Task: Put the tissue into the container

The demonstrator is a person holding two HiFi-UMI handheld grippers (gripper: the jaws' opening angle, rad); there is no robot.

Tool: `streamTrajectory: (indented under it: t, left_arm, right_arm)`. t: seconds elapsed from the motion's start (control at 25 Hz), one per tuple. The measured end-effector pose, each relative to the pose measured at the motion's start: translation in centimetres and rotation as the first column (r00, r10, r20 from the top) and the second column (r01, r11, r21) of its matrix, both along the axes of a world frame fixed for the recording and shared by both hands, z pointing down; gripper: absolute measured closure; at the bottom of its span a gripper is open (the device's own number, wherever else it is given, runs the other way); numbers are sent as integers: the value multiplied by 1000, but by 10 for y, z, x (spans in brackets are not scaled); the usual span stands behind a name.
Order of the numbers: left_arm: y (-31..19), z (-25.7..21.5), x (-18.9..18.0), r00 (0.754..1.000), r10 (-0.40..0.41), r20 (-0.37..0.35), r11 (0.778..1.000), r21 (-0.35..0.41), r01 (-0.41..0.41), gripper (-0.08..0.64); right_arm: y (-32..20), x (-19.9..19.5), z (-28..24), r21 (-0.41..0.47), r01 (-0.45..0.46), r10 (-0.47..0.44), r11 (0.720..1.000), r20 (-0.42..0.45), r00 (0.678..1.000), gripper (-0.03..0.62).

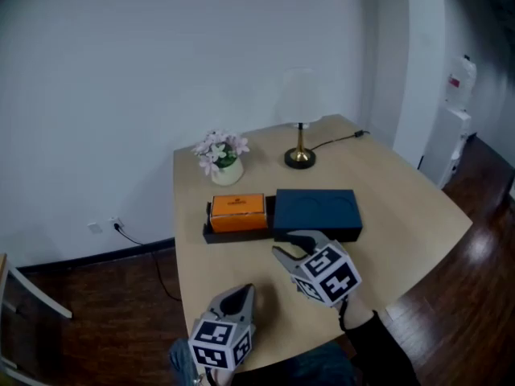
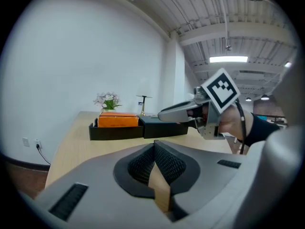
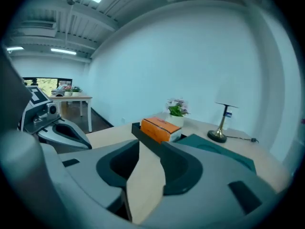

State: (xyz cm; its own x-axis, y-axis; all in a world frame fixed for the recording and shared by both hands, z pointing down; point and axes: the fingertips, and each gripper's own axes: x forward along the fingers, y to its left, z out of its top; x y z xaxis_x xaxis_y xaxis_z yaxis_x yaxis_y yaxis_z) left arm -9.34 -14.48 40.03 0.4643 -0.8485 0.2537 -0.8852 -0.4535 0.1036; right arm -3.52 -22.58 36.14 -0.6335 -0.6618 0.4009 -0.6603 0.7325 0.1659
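An orange tissue box [image 1: 237, 212] sits in the left half of a long black container [image 1: 241, 234] at mid-table. A flat dark blue box [image 1: 316, 211] covers its right half. My right gripper [image 1: 294, 246] hovers just in front of the dark blue box, pointing at the container. Its jaws stand a little apart with only the tabletop showing between them. My left gripper [image 1: 237, 294] is nearer the front edge, shut and empty. In the left gripper view the tissue box [image 2: 117, 120] lies ahead and the right gripper [image 2: 176, 112] reaches in from the right.
A white pot of pink flowers [image 1: 224, 161] and a brass lamp [image 1: 300, 155] with a cable stand behind the container. The table [image 1: 402, 215] ends close to my body, with dark wood floor around it. A white wall is behind.
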Motion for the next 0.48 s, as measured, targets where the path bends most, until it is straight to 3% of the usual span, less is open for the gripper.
streamTrajectory:
  t: [0.12, 0.2, 0.48]
  left_arm:
    - [-1, 9, 0, 1000, -18, 21, 1000, 1, 18, 560]
    - [-4, 15, -2, 998, -36, 46, 999, 4, 36, 559]
    - [-15, 20, -17, 996, -84, 37, 997, 3, 83, 560]
  right_arm:
    - [14, 21, 22, -28, -122, 124, 992, 80, 989, 556]
    - [21, 24, 36, -53, -154, 159, 987, 111, 981, 584]
    - [29, 22, 63, -105, -200, 216, 974, 176, 961, 592]
